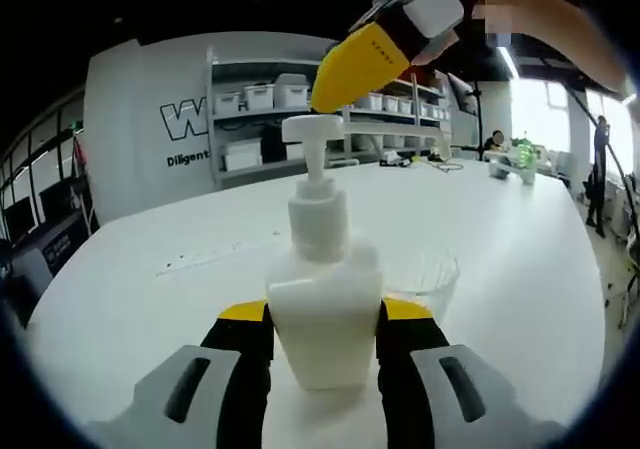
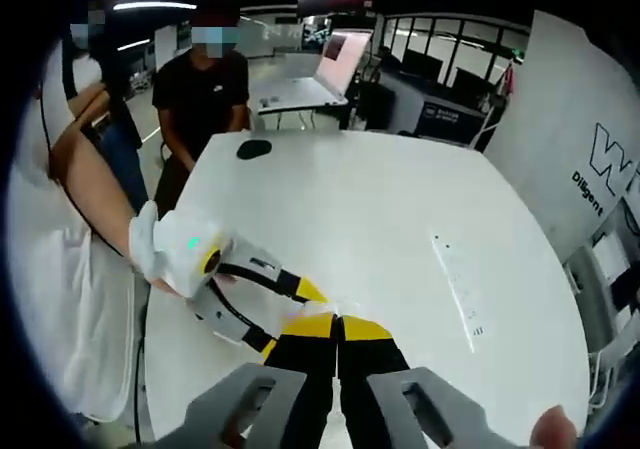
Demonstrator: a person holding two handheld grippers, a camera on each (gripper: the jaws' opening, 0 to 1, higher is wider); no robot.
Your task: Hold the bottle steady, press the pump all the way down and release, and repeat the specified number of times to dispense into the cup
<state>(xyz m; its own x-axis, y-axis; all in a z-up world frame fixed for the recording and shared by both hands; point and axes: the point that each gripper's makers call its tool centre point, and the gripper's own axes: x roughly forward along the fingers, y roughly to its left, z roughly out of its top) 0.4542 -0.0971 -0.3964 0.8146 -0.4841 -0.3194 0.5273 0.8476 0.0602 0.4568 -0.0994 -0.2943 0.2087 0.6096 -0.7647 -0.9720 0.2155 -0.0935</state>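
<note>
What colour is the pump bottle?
White, body and pump head alike; the pump bottle shows best in the left gripper view.

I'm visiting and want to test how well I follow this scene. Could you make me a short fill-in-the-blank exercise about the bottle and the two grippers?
1. The left gripper is shut on the white plastic pump ____.
2. The right gripper's yellow tips hover just ____ the white pump head.
3. The clear glass bowl stands on the ____ round table.
4. In the right gripper view, the right gripper has its jaws pressed ____.

Missing words: bottle; above; white; together
</note>
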